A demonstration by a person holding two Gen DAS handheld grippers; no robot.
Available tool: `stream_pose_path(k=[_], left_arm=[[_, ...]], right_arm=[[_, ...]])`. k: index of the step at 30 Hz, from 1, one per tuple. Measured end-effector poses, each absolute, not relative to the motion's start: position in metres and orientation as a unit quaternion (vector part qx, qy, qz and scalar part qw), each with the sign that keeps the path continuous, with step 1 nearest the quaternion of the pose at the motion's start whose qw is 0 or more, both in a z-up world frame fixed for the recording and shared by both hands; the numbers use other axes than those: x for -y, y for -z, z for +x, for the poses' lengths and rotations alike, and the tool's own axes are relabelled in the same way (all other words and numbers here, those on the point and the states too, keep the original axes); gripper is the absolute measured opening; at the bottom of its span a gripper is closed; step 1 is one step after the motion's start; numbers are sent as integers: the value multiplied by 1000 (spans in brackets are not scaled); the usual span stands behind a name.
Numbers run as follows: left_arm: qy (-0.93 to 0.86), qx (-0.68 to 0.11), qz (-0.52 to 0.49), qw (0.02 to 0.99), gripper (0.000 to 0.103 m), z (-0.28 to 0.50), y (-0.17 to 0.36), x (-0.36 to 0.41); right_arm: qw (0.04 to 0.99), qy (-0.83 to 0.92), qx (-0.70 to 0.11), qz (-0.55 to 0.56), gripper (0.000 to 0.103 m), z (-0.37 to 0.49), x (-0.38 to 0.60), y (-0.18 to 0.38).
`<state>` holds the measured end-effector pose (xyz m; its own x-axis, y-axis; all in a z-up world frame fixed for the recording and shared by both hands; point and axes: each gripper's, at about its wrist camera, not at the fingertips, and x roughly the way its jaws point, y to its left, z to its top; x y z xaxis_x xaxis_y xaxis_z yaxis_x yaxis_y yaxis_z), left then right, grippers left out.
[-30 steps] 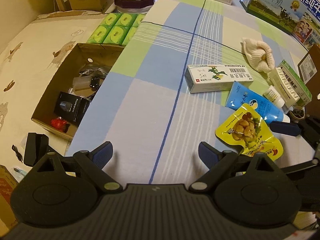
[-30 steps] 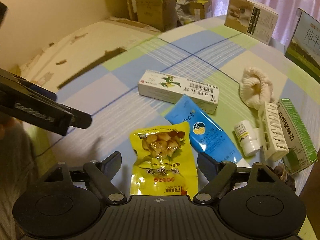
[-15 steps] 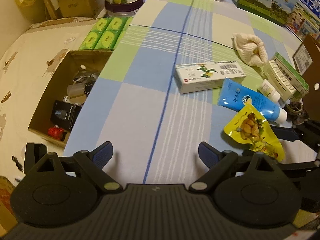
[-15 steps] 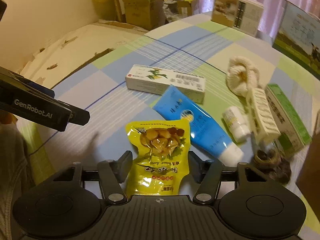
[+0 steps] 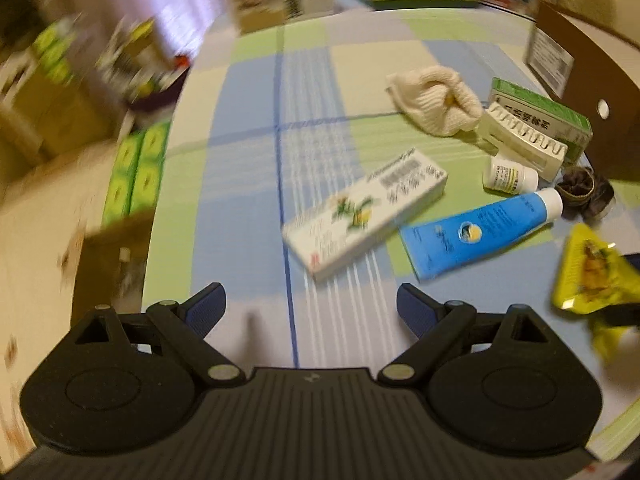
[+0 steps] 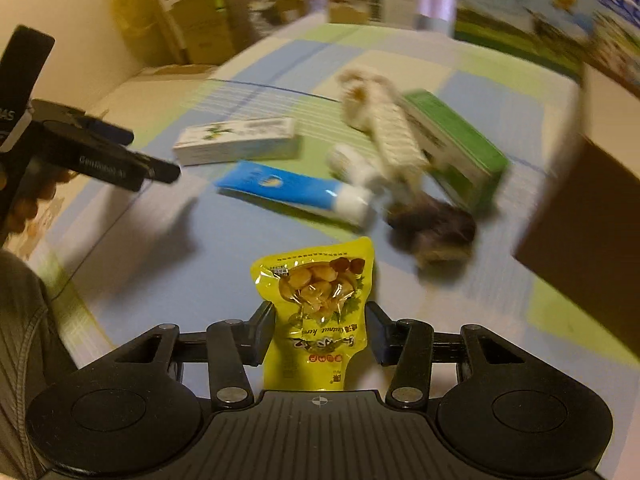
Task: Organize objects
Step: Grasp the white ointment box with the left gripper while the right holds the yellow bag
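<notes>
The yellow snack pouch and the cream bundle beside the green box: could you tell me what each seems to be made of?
The yellow snack pouch, pinched in the right gripper, looks like glossy plastic film: it glints, crinkles and has a clear window. The cream bundle looks like soft ribbed knit fabric, matte; the fibre cannot be told.

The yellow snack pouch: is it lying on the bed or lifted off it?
Lifted. The right gripper is shut on the pouch, which stands upright between its fingers, clear of the checked sheet.

You see dim, warm yellowish light; both fisheye views smear with motion blur, worst at the curved edges, and soft shadows fall on the checked cloth (image 6: pixel 168 236).
</notes>
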<state>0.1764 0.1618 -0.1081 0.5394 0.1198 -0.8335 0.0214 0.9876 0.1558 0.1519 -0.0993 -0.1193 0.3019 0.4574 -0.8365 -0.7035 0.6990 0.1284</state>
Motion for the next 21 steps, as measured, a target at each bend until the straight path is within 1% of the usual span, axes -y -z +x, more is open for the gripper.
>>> stream_pose_path(k=[4, 9, 12, 13, 14, 15, 17, 19, 21], left_arm=[[11, -471, 132, 872, 90, 200, 117, -160], [45, -476, 150, 865, 89, 220, 131, -156], [55, -474, 149, 866, 77, 221, 136, -155], [56, -474, 139, 868, 65, 221, 136, -156], [54, -476, 125, 869, 58, 219, 134, -158], [43, -477, 115, 870, 54, 217, 133, -160], [21, -476, 102, 873, 38, 209, 131, -162], [0, -488, 65, 870, 34, 199, 129, -165], [-19, -498, 10, 867, 33, 187, 126, -167]], right_arm=[[808, -324, -479, -109, 45, 158, 130, 117], [824, -263, -497, -72, 45, 172, 175, 112], [830, -236, -503, -55, 46, 182, 198, 111], [831, -228, -504, -51, 46, 184, 204, 110], [833, -223, -504, -50, 46, 186, 208, 110], [834, -218, -504, -49, 47, 188, 212, 110], [835, -216, -504, -41, 47, 188, 217, 110], [836, -215, -503, -38, 48, 189, 219, 110], [837, -217, -501, -41, 48, 187, 221, 109]])
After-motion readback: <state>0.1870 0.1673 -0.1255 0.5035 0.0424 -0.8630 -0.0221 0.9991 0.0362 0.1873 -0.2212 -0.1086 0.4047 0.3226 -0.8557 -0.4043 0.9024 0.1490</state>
